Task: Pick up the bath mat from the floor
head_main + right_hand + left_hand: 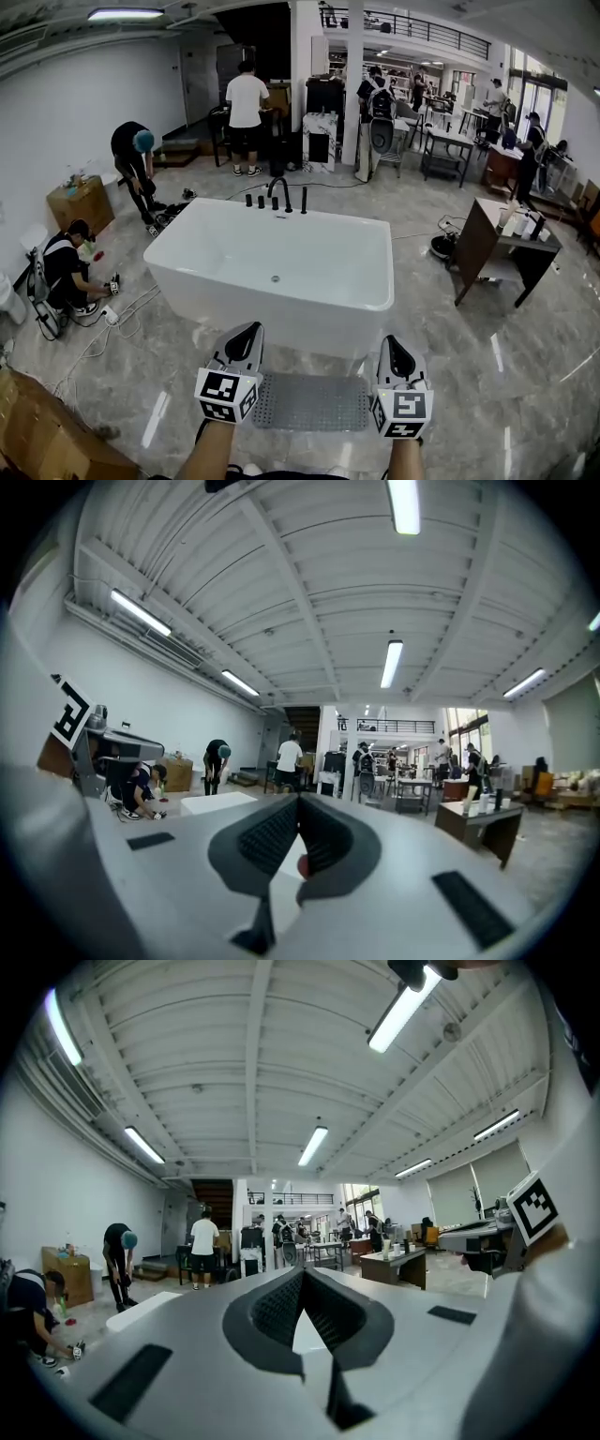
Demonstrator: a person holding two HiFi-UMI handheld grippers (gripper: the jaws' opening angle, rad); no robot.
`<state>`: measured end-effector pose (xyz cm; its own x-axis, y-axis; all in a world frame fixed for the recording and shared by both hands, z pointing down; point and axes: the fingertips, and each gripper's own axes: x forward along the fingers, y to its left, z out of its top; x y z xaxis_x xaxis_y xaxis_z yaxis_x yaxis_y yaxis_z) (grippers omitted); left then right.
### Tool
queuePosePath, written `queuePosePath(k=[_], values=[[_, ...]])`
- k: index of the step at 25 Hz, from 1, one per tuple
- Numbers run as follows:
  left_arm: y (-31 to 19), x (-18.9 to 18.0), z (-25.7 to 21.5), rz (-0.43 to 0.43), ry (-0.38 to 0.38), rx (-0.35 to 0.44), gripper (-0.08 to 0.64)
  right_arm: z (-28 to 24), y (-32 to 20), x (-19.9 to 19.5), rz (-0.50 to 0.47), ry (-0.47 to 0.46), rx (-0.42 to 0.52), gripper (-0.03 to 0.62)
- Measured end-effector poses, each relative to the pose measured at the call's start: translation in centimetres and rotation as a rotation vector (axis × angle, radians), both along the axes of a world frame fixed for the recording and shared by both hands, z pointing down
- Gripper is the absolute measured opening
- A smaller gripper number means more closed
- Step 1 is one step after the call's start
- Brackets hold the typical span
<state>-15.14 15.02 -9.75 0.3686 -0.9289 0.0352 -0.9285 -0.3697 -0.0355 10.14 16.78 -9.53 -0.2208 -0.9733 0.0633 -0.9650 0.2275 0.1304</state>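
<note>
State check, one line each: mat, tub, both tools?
White freestanding bathtub: upright, empty.
Grey perforated rectangular bath mat: lying flat in front of the bathtub, not gripped.
Left tool: shut, holding nothing.
Right tool: shut, holding nothing.

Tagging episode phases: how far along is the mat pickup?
Done: nothing yet; the bath mat lies flat on the floor by the bathtub. In hand: nothing; left gripper and right gripper are shut, empty, held level over it. Left: reach down, grip, lift.
</note>
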Motion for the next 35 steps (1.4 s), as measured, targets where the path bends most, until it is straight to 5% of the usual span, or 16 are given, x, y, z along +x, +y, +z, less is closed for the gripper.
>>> queuePosePath(k=[12,18,26,35], values=[[-0.3,4.0,1.2,-0.089,-0.023,-0.045,0.0,2.6,-0.5,6.2,-0.032,-0.01,-0.042,0.022],[-1.5,6.8,3.6,-0.062,-0.112,-0.076,0.0,4.3,-2.9,7.2,-0.067,-0.012,-0.069,0.023],[-7.5,2.5,5.9,-0.058,-0.093,-0.094,0.0,6.1,-8.3,3.5,-0.063,0.041,-0.114,0.023],[-13.8,-2.6,9.1,0.039,-0.017,-0.152,0.0,7.6,-12.6,-2.5,0.018,0.072,-0.165,0.023]])
